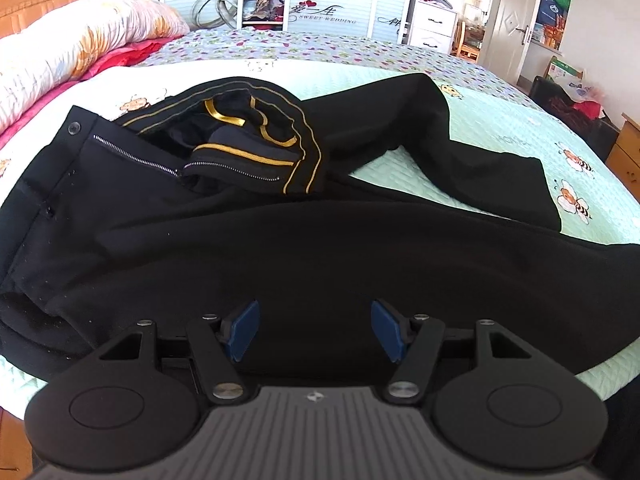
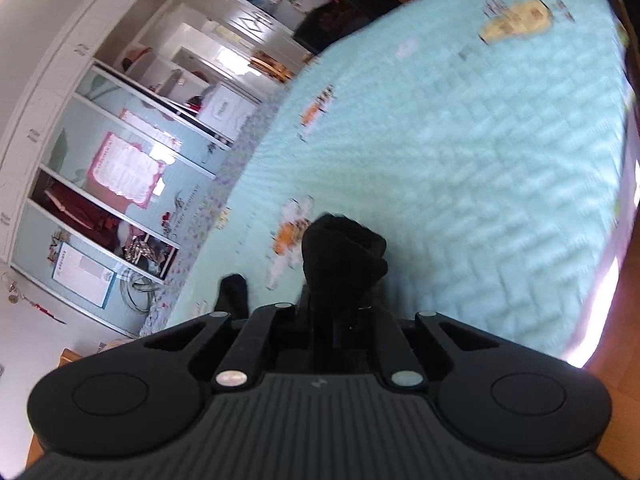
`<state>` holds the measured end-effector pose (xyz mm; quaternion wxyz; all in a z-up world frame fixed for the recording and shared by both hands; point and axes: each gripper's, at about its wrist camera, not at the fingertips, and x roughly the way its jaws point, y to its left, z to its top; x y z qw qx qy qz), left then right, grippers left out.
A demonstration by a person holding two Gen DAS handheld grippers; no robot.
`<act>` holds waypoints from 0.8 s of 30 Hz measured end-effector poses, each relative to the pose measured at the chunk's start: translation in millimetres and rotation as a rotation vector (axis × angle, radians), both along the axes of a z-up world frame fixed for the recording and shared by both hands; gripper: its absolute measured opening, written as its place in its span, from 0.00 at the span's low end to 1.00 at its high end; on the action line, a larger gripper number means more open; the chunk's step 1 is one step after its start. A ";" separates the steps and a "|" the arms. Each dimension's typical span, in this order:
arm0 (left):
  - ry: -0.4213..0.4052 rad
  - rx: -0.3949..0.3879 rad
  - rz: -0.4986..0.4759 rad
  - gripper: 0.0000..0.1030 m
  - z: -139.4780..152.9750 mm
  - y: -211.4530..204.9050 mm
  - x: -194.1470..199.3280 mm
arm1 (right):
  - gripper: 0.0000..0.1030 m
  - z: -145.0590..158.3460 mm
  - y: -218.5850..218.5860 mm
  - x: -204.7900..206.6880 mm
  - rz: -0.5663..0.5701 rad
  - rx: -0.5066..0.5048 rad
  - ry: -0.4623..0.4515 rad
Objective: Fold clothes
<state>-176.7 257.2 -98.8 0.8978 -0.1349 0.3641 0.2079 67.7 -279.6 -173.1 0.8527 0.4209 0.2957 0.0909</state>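
Two grippers worked over black trousers point(image 1: 280, 248) spread on a mint quilted bedspread point(image 1: 500, 152). On the left gripper point(image 1: 315, 330), the blue pads point(image 1: 242, 330) stood well apart with nothing between them; the dark cloth lay just beyond and beneath the jaws, its open zip point(image 1: 136, 156) and gold-striped waistband point(image 1: 304, 152) farther ahead to the left. On the right gripper point(image 2: 340, 280), the jaws were drawn nearly together, pinching a bunched fold of the black fabric point(image 2: 344, 252) that stuck up past the fingertips. That view was blurred; bedspread point(image 2: 480, 160) filled the space ahead.
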 end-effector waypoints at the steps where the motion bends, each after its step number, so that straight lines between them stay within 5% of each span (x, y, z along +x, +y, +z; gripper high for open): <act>1: 0.000 -0.003 0.006 0.63 -0.4 1.0 0.7 | 0.10 11.0 -3.6 1.5 0.005 -0.015 -0.020; 7: -0.028 -0.020 0.040 0.63 2.8 15.0 -13.7 | 0.10 47.2 -24.5 16.3 -0.027 -0.104 -0.122; 13: -0.037 -0.020 0.108 0.63 8.7 37.1 -37.2 | 0.18 -39.5 -40.6 36.7 -0.042 -0.141 0.175; 15: -0.037 -0.003 0.144 0.63 13.2 47.2 -48.7 | 0.44 -32.3 -44.7 17.3 -0.100 -0.130 0.144; 17: -0.034 0.007 0.195 0.63 14.7 59.6 -59.9 | 0.55 -24.0 -48.5 -0.8 -0.154 -0.126 0.114; 21: -0.069 -0.005 0.359 0.63 15.6 92.9 -94.4 | 0.55 22.4 -48.9 -14.9 -0.222 -0.225 0.009; 24: -0.107 -0.054 0.472 0.64 13.3 115.6 -115.1 | 0.56 52.9 -32.9 -16.5 -0.158 -0.177 -0.099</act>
